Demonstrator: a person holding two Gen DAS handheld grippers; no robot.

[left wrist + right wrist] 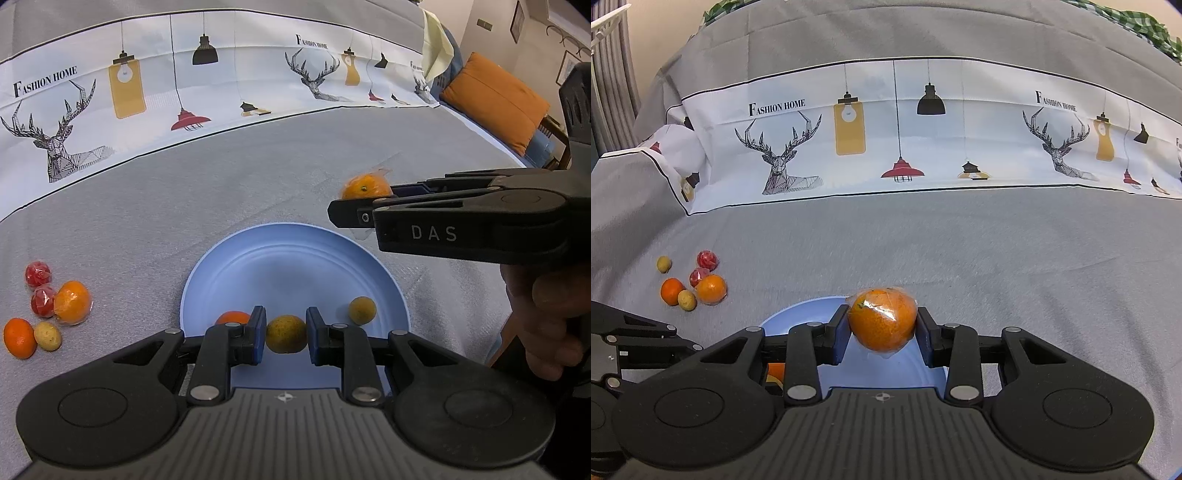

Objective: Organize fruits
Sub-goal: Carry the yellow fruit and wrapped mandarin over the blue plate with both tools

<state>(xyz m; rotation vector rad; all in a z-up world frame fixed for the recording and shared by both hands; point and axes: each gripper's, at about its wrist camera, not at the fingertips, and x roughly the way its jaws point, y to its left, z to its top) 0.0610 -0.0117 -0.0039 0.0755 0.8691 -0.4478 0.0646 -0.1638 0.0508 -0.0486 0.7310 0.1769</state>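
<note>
A grey cloth [960, 240] covers the counter, with a white band [923, 129] across its far side printed with deer, lamps and "FASHION HOME". Near the front edge sits a blue plate [295, 258], directly on the cloth. Well to its left lies a loose cluster of fruit: two red wrapped ones [38, 274] [43, 302], a wrapped orange [72, 301] touching the nearer red, a bare orange [19, 337] and a small yellowish fruit [47, 335] just beside it. Another yellowish one [664, 264] lies apart, toward the left edge.
</note>
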